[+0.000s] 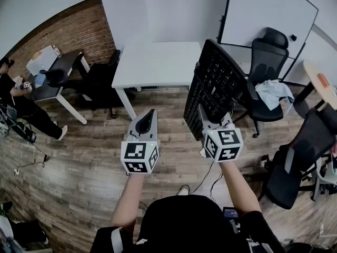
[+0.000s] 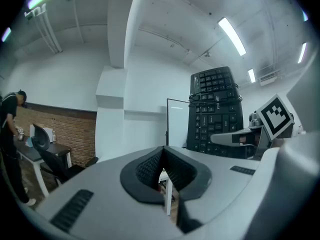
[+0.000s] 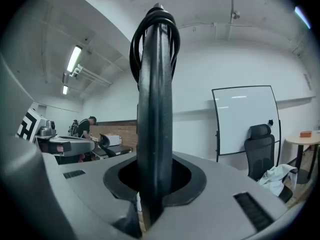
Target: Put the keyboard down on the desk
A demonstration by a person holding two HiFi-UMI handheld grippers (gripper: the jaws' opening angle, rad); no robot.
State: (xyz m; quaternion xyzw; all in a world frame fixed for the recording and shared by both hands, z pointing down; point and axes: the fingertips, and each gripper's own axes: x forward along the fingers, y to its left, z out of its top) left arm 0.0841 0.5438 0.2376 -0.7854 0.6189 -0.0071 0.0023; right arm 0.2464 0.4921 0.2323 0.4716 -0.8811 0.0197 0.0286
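Now keyboard [image 1: 216, 83] stands upright, long axis vertical.

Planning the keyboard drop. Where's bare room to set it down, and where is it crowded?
White desk: the whole visible top is bare, from the black chair at its left end to where the held keyboard hides its right end. Crowded: the dark desk by the brick wall carries a box; office chairs cluster on the right.
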